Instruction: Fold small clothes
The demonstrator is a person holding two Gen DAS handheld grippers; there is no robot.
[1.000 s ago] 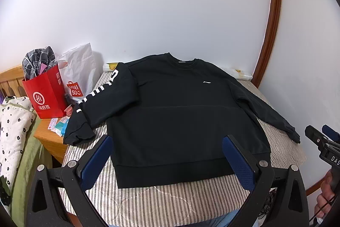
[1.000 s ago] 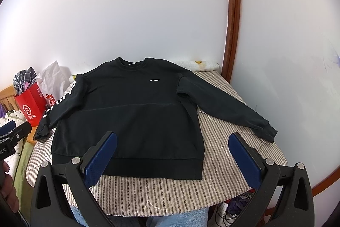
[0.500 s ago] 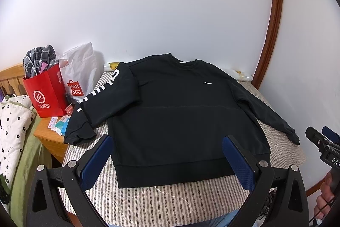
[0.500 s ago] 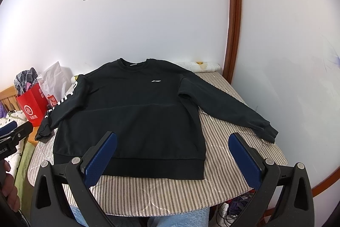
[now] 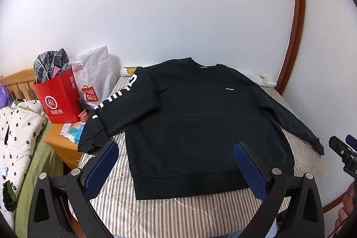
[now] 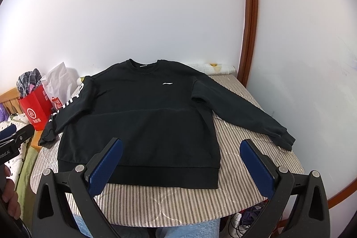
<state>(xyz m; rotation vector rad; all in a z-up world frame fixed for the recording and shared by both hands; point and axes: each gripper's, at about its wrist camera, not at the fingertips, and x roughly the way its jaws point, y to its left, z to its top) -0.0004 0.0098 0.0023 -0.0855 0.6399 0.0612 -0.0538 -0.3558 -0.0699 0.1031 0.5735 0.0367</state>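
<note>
Left wrist: black sweatshirt (image 5: 200,117) flat (sleeves spread) on bed (image 5: 178,211).

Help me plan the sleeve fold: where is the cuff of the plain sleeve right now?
In the right wrist view the cuff lies at the right edge of the striped bed cover, away from the sweatshirt body, just beyond the right claw.

Both grippers are held level and side by side, the left gripper (image 5: 175,167) and the right gripper (image 6: 181,165) each with blue-padded jaws spread wide, gripping nothing.
</note>
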